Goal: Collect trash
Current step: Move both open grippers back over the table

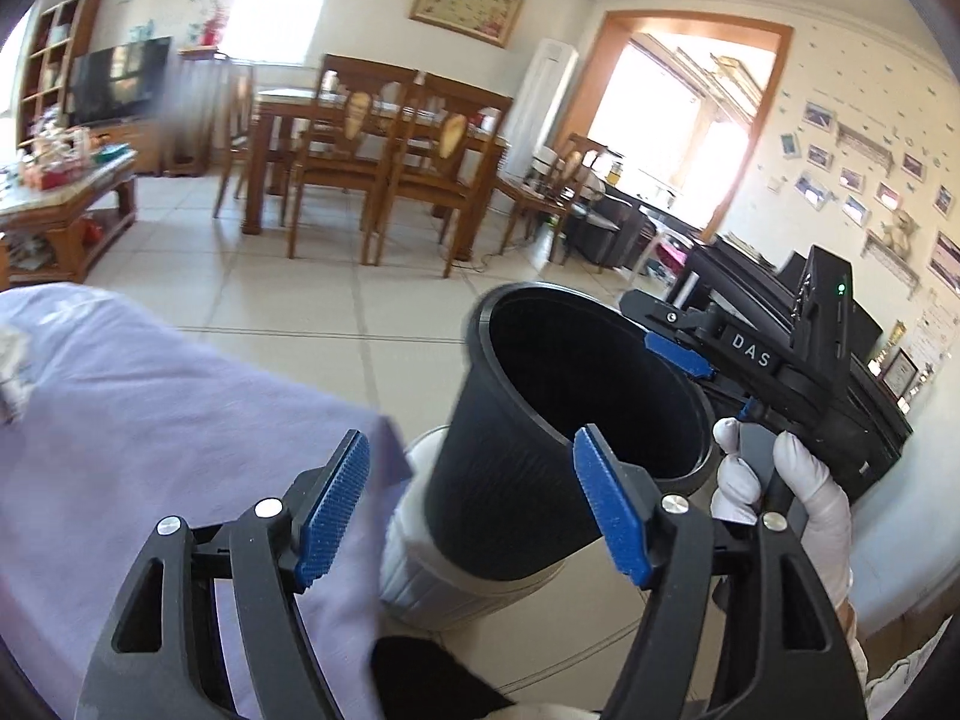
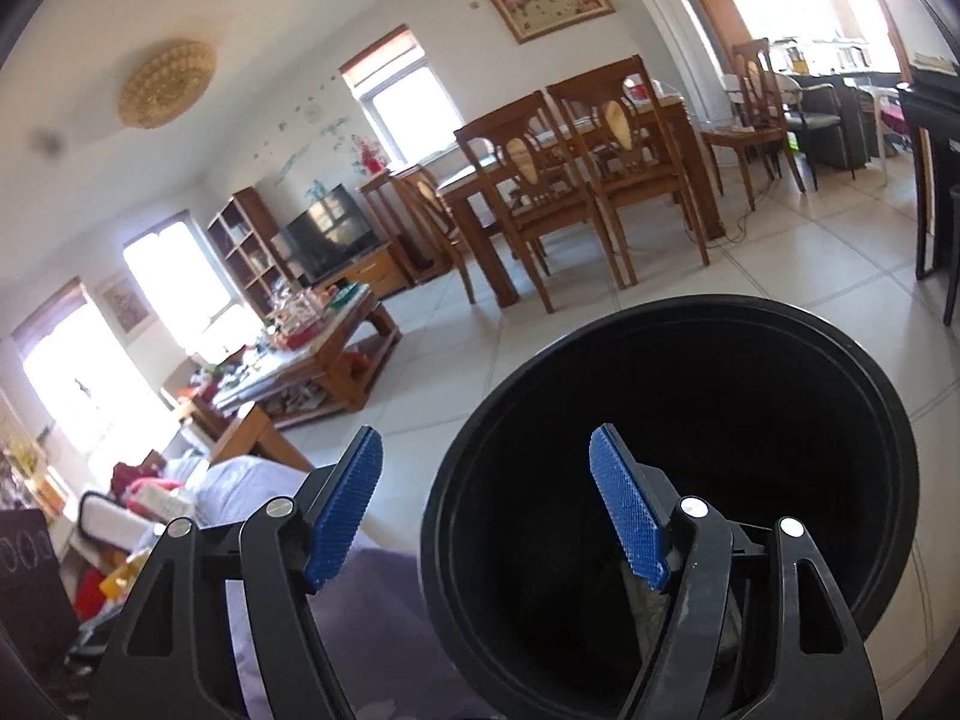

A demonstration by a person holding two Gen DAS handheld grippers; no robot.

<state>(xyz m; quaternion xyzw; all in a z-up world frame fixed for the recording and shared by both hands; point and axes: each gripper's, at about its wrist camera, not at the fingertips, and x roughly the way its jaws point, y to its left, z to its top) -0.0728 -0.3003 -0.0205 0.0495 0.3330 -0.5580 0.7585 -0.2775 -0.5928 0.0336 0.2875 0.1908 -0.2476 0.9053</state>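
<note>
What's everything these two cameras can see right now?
Bin: one, black, tilted, nearest the claws.
Cloth: one, lilac, lower left.
Dining table: one, brown wood, mid-room.
Chairs: several, brown, around it.
Television: one, black, far left.
Coffee table: one, wooden, cluttered.
Framed picture: one, on the wall.
Left claw: blue pads, open.
Right claw: blue pads, open, one finger inside the bin's mouth.
Gloved hand: white, holding the right claw's handle.

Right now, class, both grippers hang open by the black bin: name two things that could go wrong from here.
1. The black bin leans out of its grey base with neither the left gripper nor the right gripper gripping it; it may tip over.
2. The purple cloth lies close beside the bin; a closing pad could snag it.
</note>
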